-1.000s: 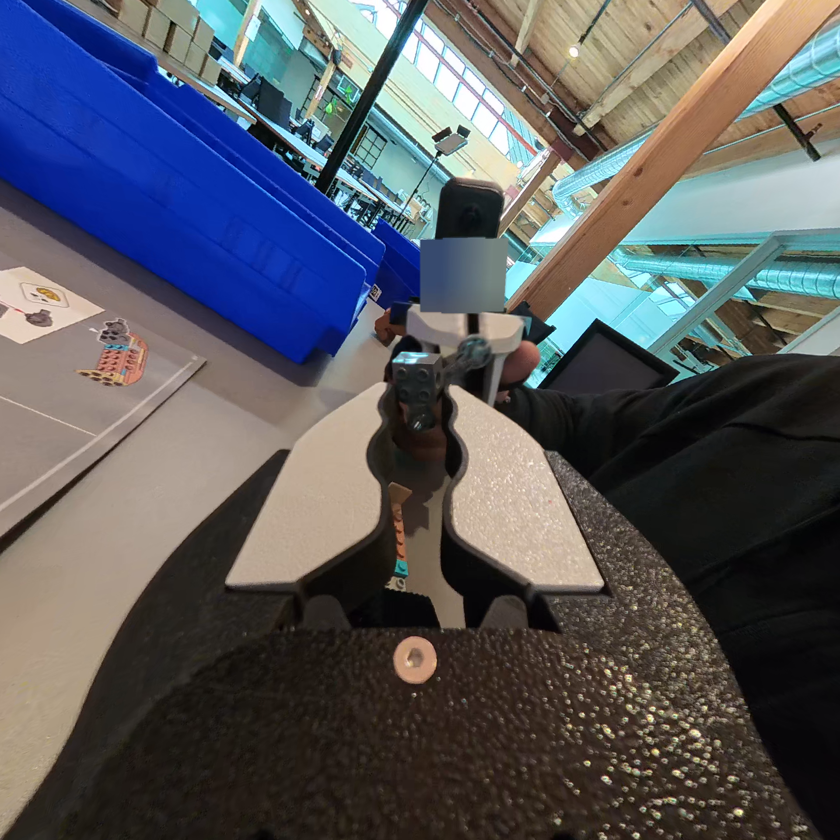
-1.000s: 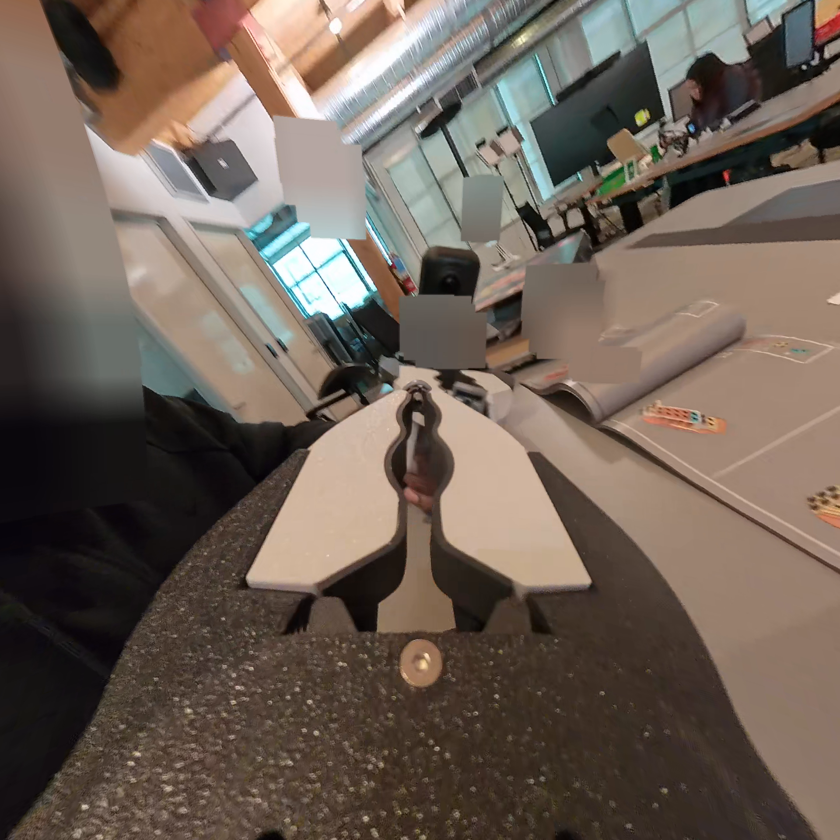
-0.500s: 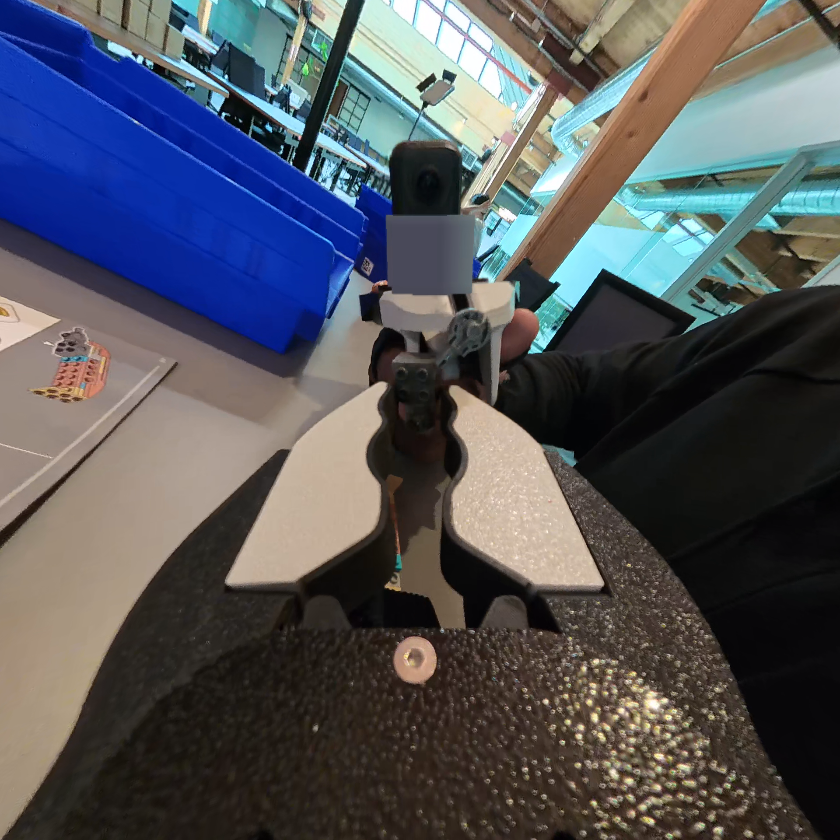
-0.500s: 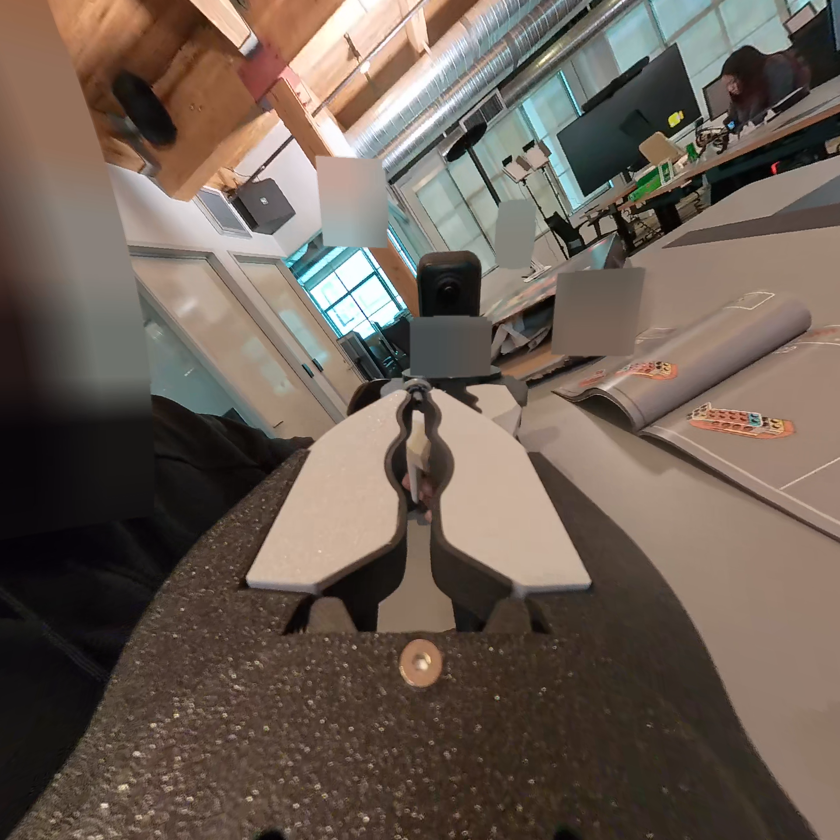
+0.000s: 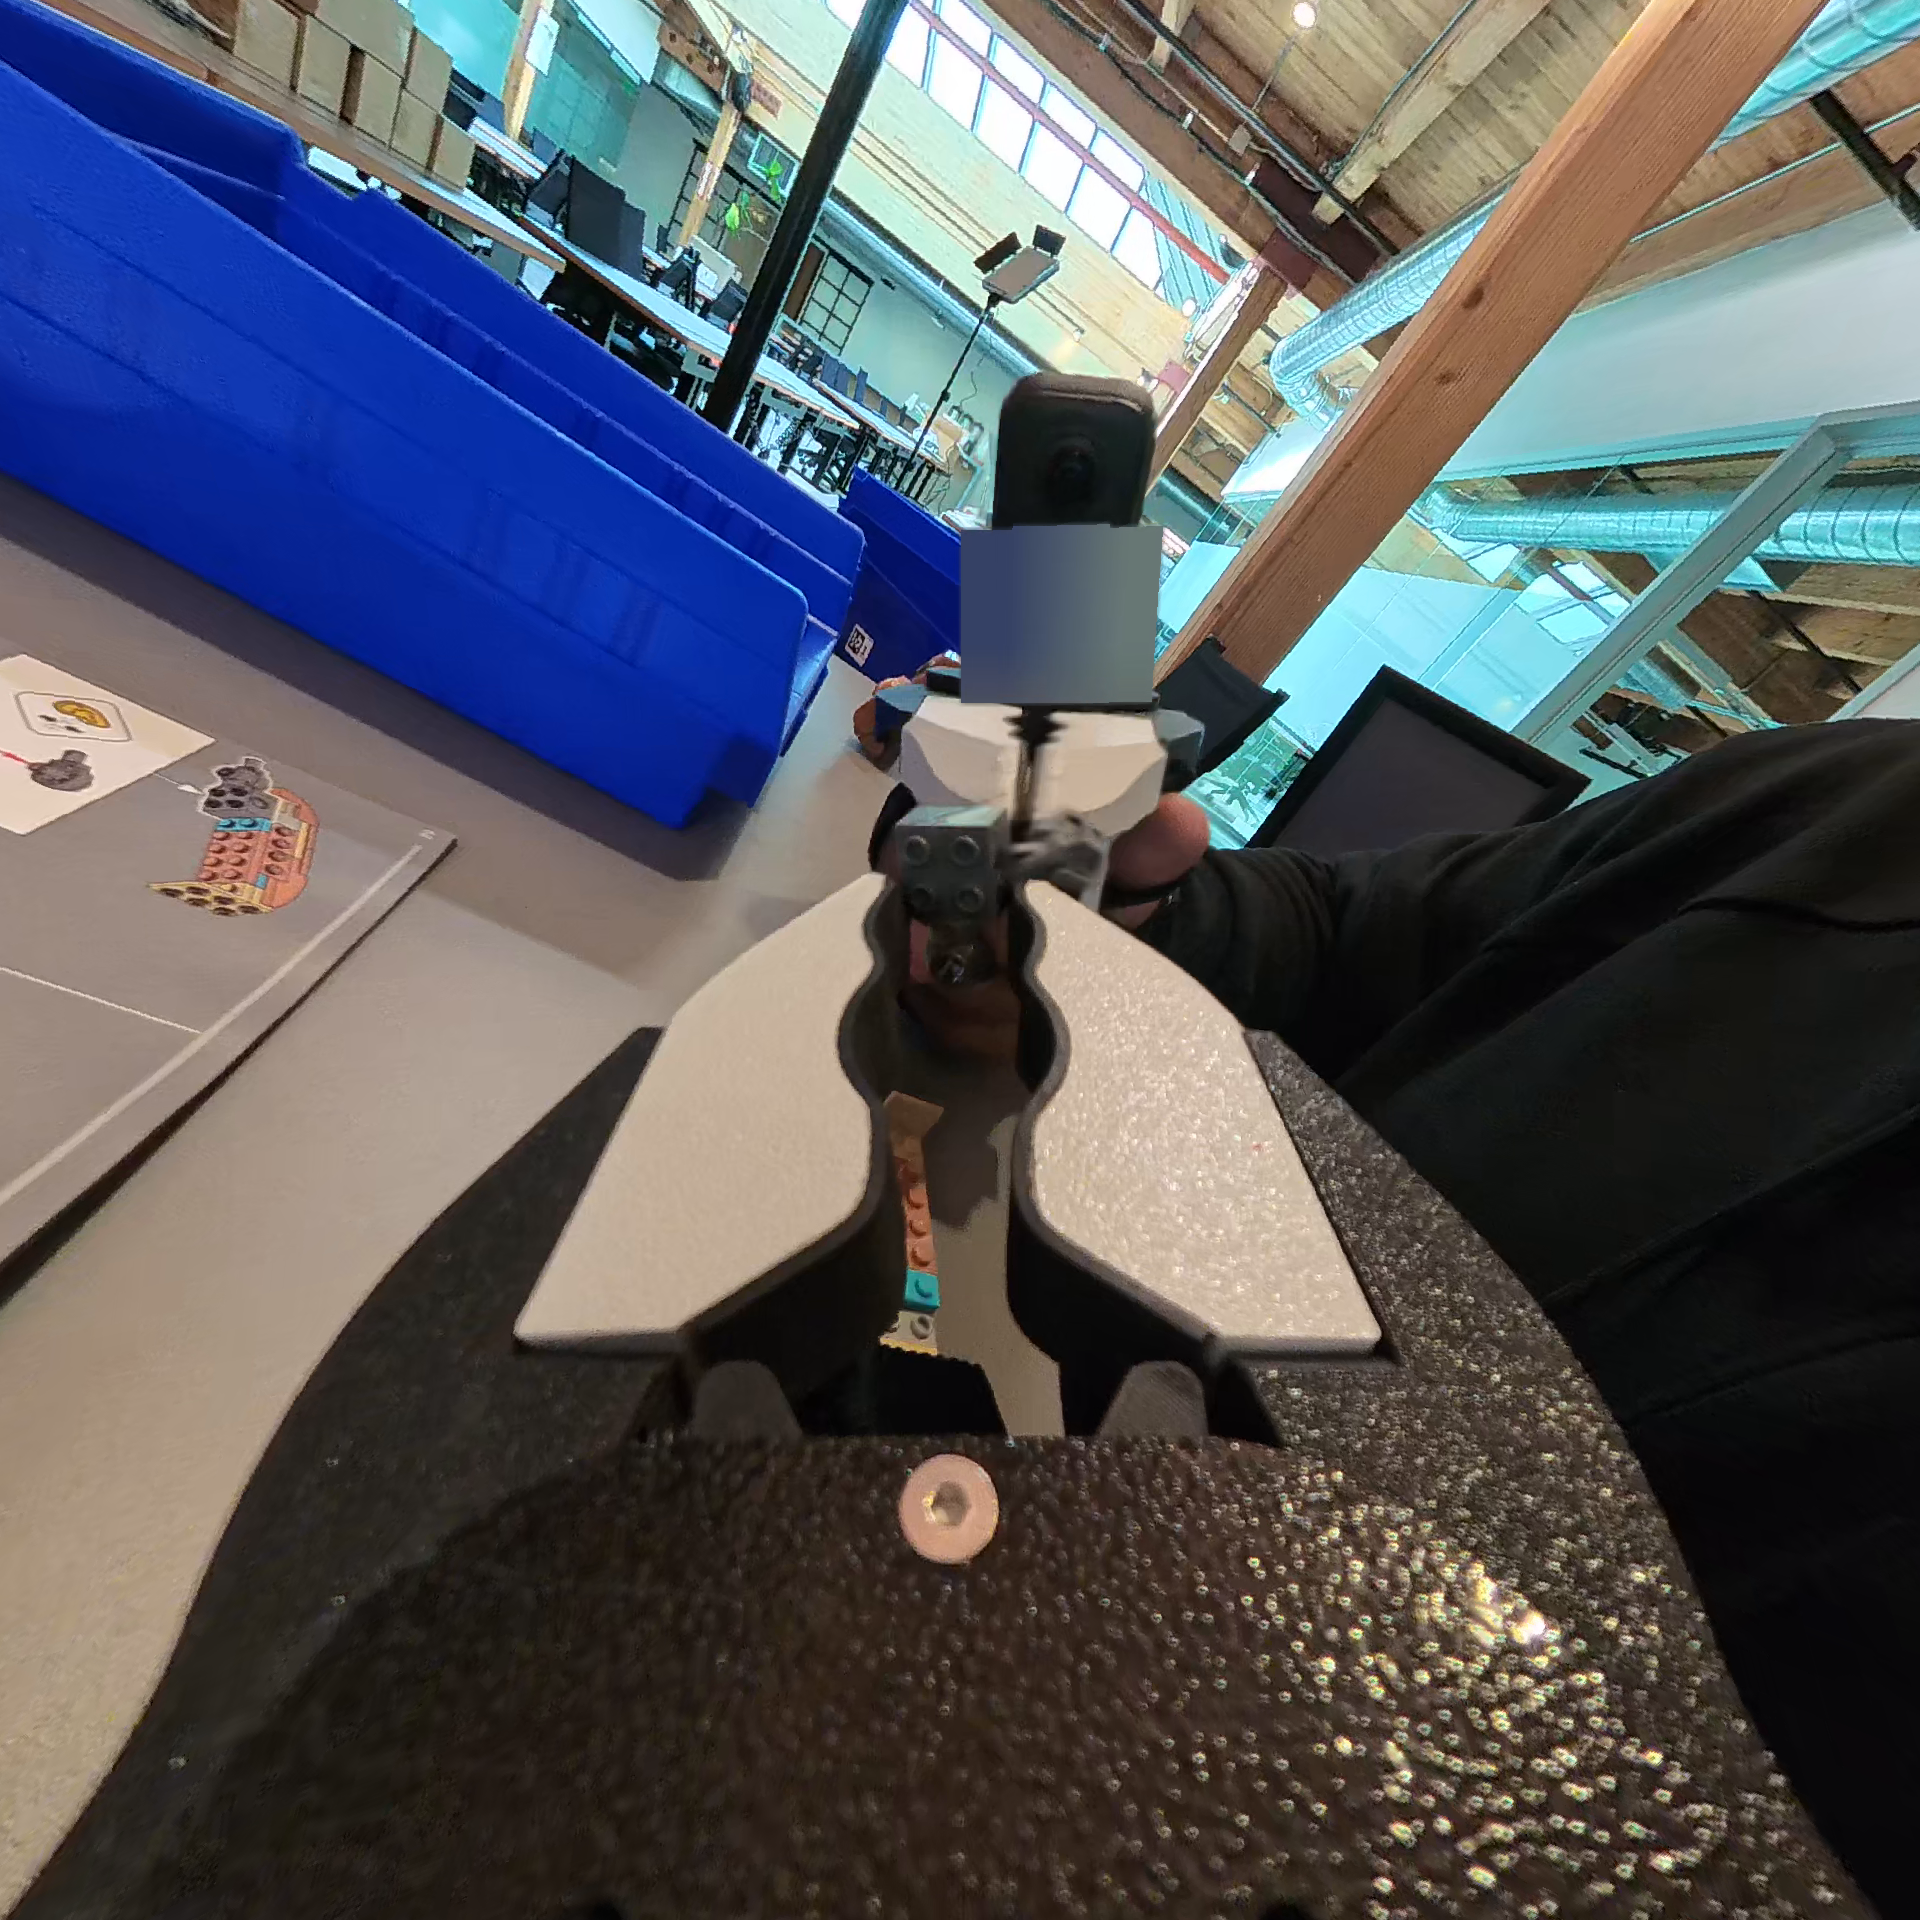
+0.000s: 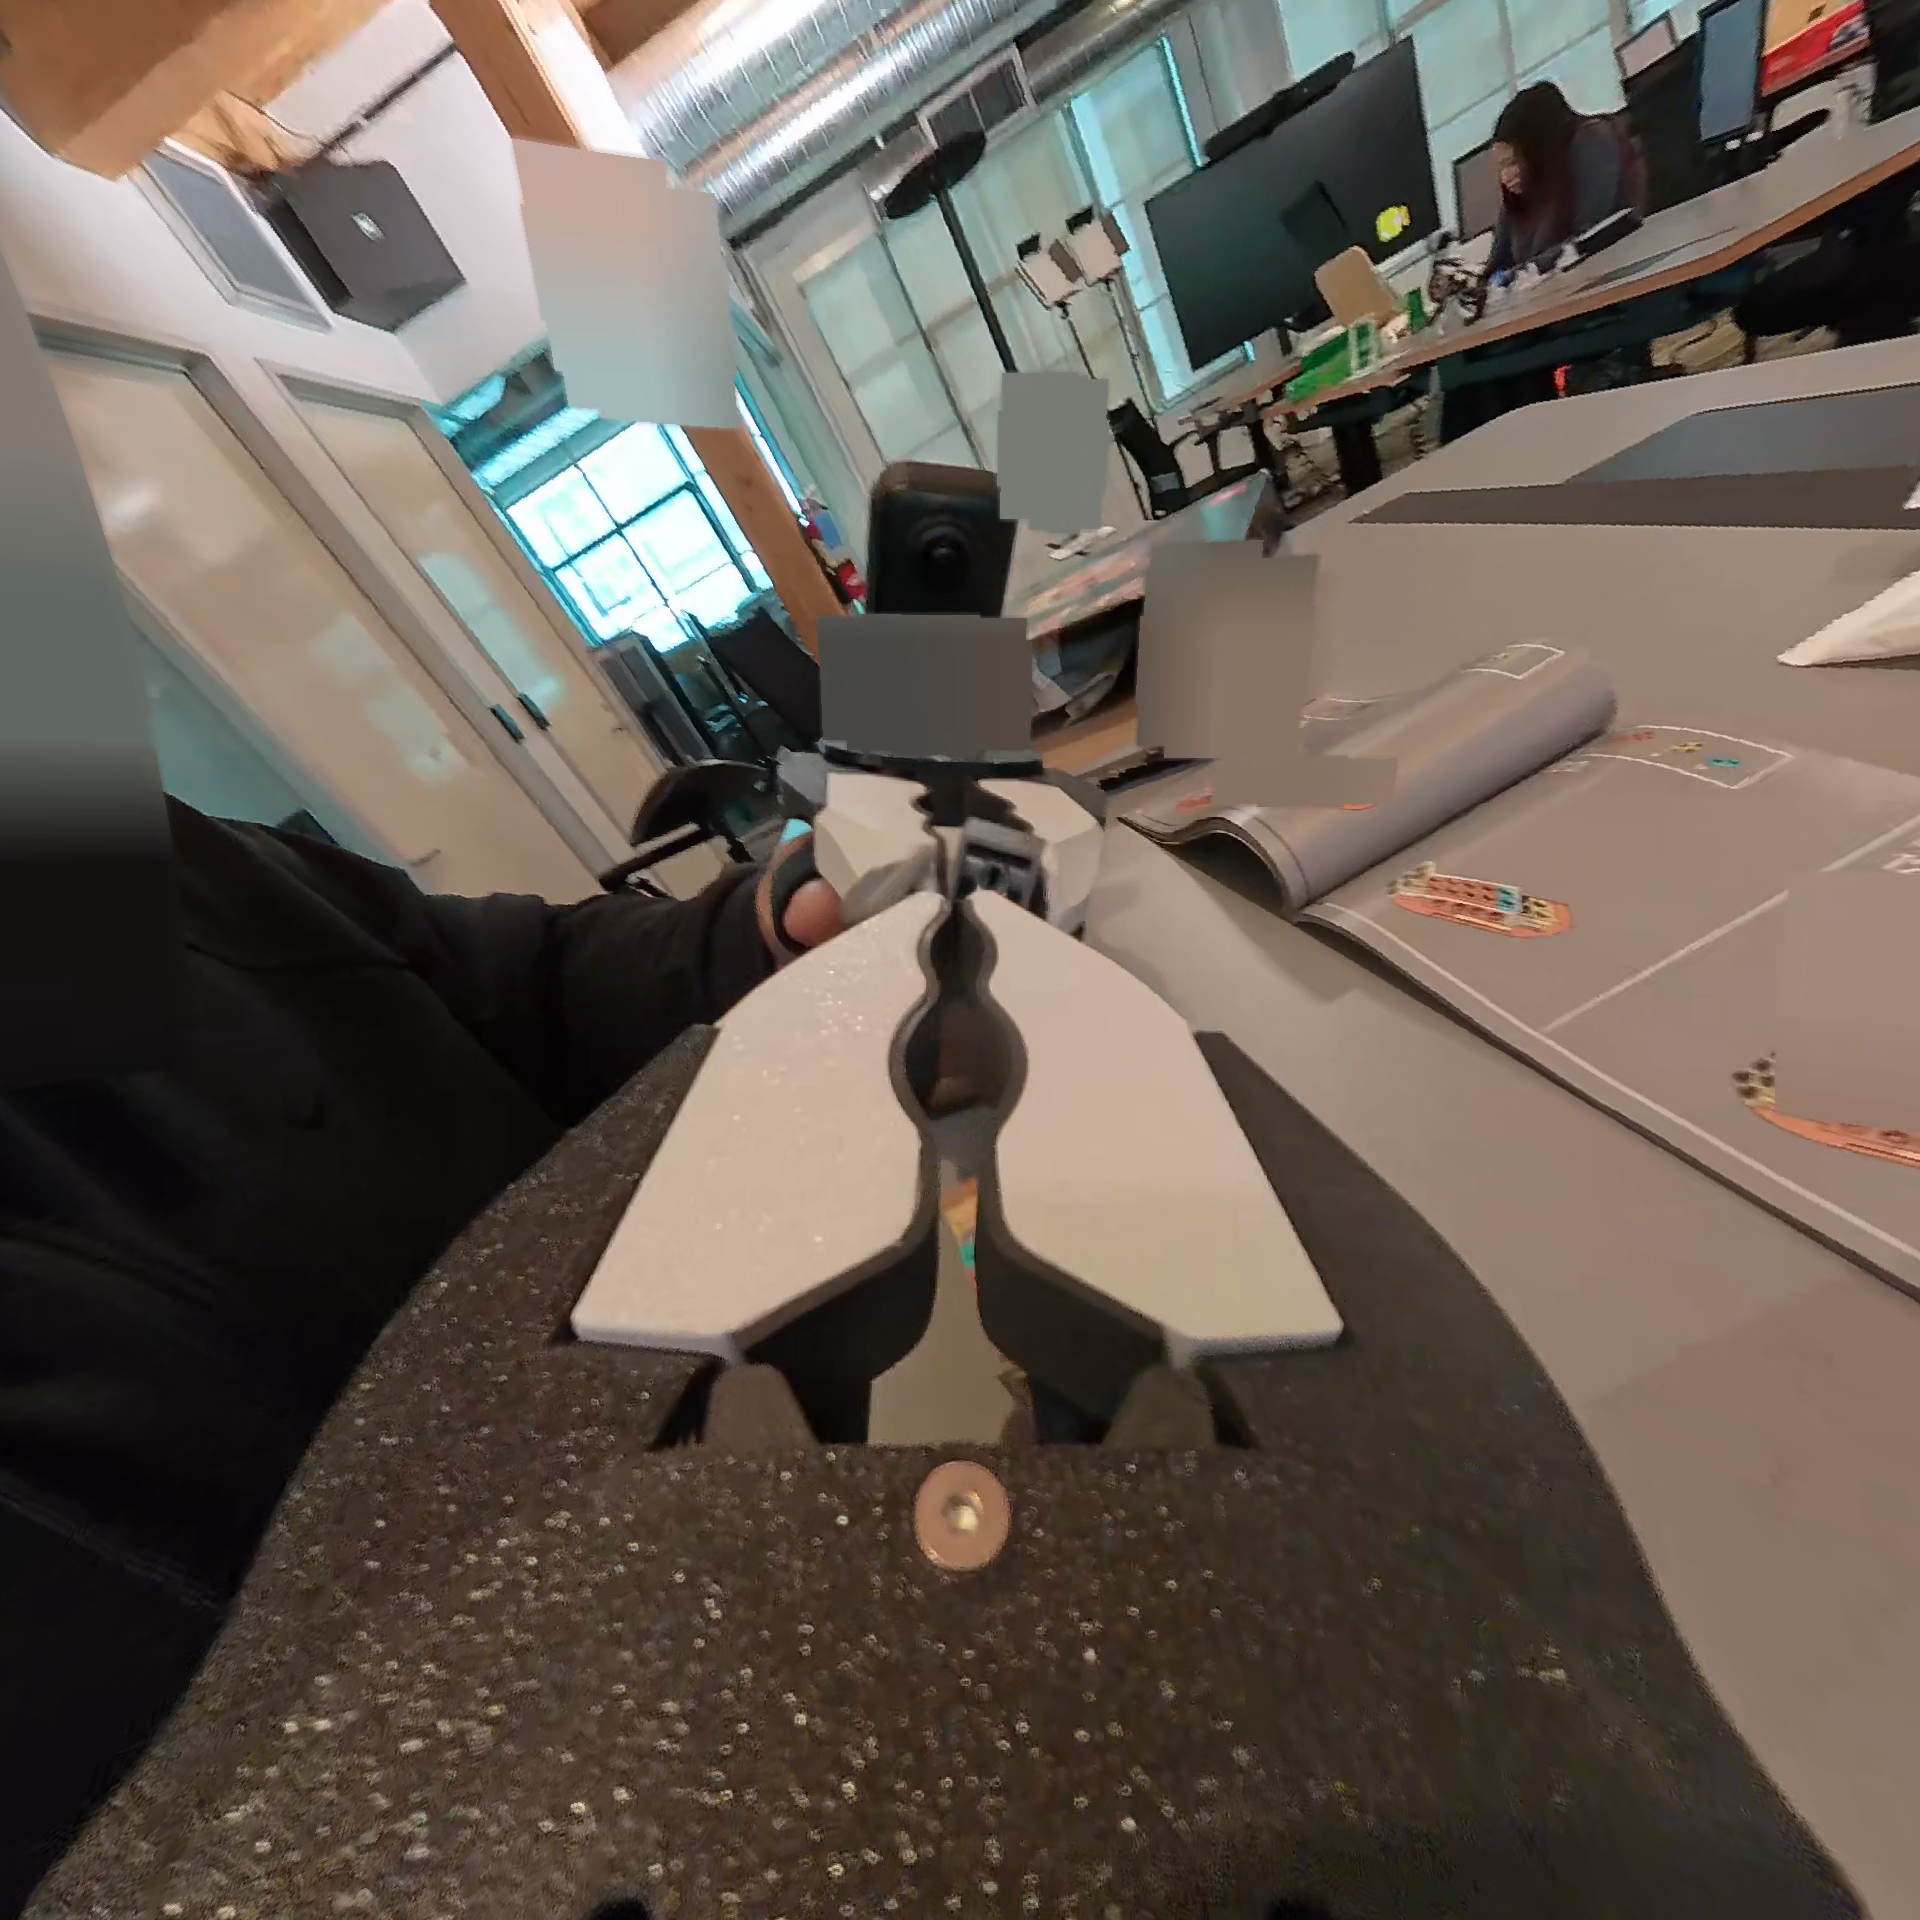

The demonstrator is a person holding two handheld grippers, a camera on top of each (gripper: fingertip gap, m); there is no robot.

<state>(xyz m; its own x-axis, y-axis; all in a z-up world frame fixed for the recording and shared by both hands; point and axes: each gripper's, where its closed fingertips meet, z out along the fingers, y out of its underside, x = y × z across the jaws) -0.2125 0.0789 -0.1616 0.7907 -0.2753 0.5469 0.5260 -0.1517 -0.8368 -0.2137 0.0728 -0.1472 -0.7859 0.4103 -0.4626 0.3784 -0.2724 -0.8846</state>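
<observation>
My left gripper point(image 5: 951, 896) is shut on a dark grey studded brick point(image 5: 948, 860) and holds it above the grey table point(image 5: 499, 1039). My right gripper point(image 6: 949, 910) faces it tip to tip, and its white fingers are closed together. In the left wrist view the right gripper point(image 5: 1024, 816) sits just behind the brick. A small grey round piece point(image 5: 1062, 837) lies against the brick's right side at those fingertips. The right wrist view shows the left gripper point(image 6: 951, 847) and the brick point(image 6: 1003, 857) just past my tips.
Blue bins point(image 5: 364, 468) line the table's far left. An open instruction booklet point(image 5: 156, 914) lies on the table and also shows in the right wrist view point(image 6: 1558, 883). An orange and teal brick model point(image 5: 916, 1195) lies below the left fingers. Black sleeves point(image 5: 1558, 987) hold both grippers. Left and right tips are no more than a few centimetres apart.
The right fingers, which pinched a thin grey piece, have closed fully together. That piece now sits beside the brick in the left gripper. Both grippers have tilted slightly.
</observation>
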